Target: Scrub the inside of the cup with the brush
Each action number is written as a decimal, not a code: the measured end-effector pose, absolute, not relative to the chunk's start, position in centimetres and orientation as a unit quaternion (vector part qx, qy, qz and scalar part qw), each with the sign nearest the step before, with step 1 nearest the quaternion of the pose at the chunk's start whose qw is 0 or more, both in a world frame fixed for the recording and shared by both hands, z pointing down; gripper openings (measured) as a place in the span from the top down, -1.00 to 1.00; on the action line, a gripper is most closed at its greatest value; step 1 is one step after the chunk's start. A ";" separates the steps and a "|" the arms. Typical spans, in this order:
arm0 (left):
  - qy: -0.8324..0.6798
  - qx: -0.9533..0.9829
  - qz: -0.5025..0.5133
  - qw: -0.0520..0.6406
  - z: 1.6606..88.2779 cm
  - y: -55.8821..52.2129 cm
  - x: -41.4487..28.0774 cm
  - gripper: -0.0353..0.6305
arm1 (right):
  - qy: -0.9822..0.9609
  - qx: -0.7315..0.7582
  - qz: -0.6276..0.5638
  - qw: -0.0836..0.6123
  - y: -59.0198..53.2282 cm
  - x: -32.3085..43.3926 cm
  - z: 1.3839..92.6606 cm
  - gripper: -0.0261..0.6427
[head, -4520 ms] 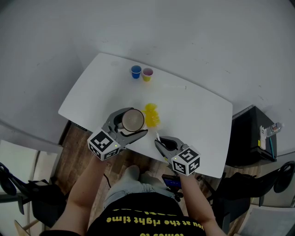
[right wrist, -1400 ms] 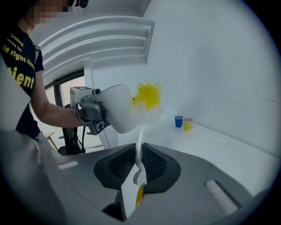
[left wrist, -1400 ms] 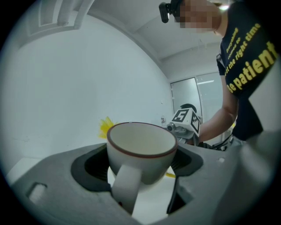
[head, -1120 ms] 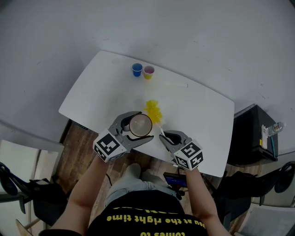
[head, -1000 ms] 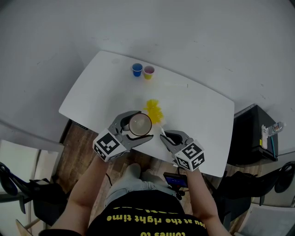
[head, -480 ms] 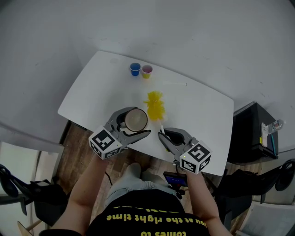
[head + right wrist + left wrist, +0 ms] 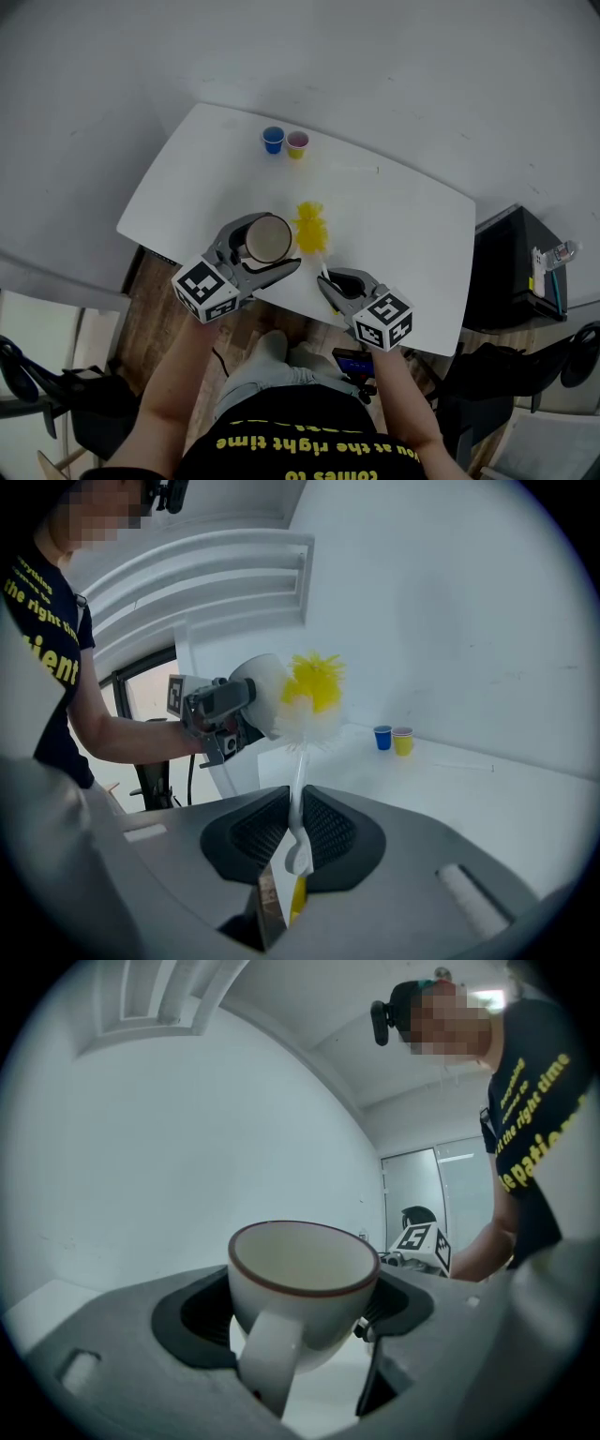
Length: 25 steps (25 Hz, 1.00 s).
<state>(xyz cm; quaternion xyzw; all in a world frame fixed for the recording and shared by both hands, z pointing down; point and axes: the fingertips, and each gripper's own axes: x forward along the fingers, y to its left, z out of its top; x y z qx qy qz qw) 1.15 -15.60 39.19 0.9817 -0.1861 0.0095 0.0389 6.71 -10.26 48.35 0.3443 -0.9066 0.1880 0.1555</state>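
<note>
My right gripper (image 7: pixel 295 829) pinches the brush (image 7: pixel 310 697) by its thin white plastic stem. My left gripper (image 7: pixel 302 1309) clamps the glossy round cup (image 7: pixel 305 1274), dark-rimmed. Fluffy yellow bristles sit just beside its mouth, over the flat white table (image 7: pixel 187 178). Two small cups (image 7: pixel 285 142) stand far back.

Garment: black T-shirt (image 7: pixel 281 441) worn by the person, printed in yellow block lettering.
Head view reading: "you at the right time", upside down to the camera. The line below it is cut by the frame edge, partly "comes to".
Left gripper view reading: "the right time" on the shirt (image 7: pixel 534 1082), with "patien" beneath, remainder out of frame.
Right gripper view reading: fragments "ything" and "ient" on the shirt (image 7: pixel 47 621).
Marker cube (image 7: pixel 206 289) of the left gripper (image 7: pixel 272 244): black-and-white square code, no legible characters.
Marker cube (image 7: pixel 382 321) of the right gripper (image 7: pixel 330 279): same finding.
</note>
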 end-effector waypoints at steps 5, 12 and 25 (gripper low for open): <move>-0.200 0.978 0.046 0.022 40.0 -15.9 0.9 -0.34 | -0.900 0.357 0.179 0.176 -10.7 8.5 48.6 0.76; -0.210 0.975 0.066 0.022 41.1 -15.9 0.9 -0.34 | -0.896 0.369 0.155 0.192 -11.0 10.7 47.4 0.77; -0.207 0.974 0.085 0.029 42.5 -15.7 0.5 -0.34 | -0.900 0.353 0.111 0.231 -10.0 11.2 45.4 0.77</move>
